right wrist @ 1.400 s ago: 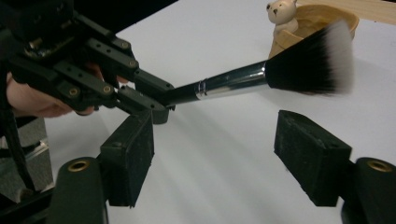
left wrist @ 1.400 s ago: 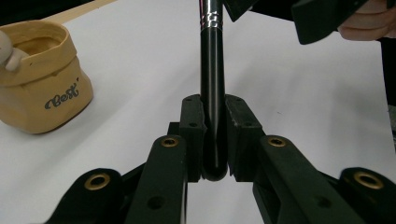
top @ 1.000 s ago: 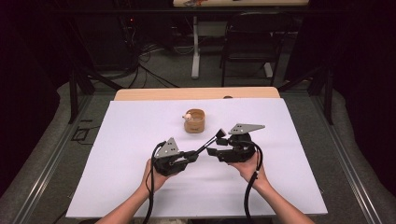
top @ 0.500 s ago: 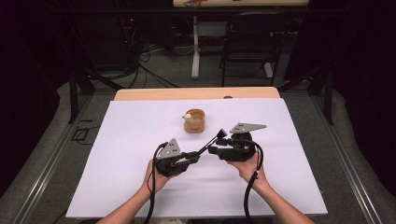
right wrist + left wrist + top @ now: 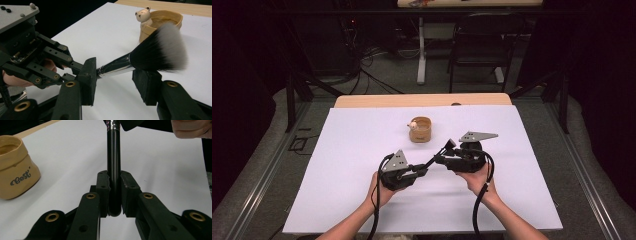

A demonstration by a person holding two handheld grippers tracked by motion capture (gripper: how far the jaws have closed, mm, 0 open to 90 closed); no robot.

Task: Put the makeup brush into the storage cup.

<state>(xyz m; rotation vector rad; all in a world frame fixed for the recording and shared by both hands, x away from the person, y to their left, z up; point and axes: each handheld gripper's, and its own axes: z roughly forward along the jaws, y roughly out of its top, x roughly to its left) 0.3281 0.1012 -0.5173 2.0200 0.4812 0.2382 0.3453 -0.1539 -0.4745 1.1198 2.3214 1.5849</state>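
A makeup brush (image 5: 150,55) with a black handle (image 5: 114,170), a silver ferrule and dark, white-tipped bristles hangs above the white table. My left gripper (image 5: 114,195) is shut on the lower end of the handle. In the high view this left gripper (image 5: 421,170) sits left of centre and the brush (image 5: 435,158) slants up to the right from it. My right gripper (image 5: 117,83) is open, its pads on either side of the ferrule and bristle base, the left pad (image 5: 88,80) close to the ferrule. In the high view the right gripper (image 5: 443,153) meets the brush head.
A small tan cup (image 5: 421,130) with a bear figure (image 5: 143,14) on its rim stands just beyond the grippers, empty inside as far as I see. The white table sheet (image 5: 337,165) lies bare to both sides. A wooden edge (image 5: 422,100) runs along the back.
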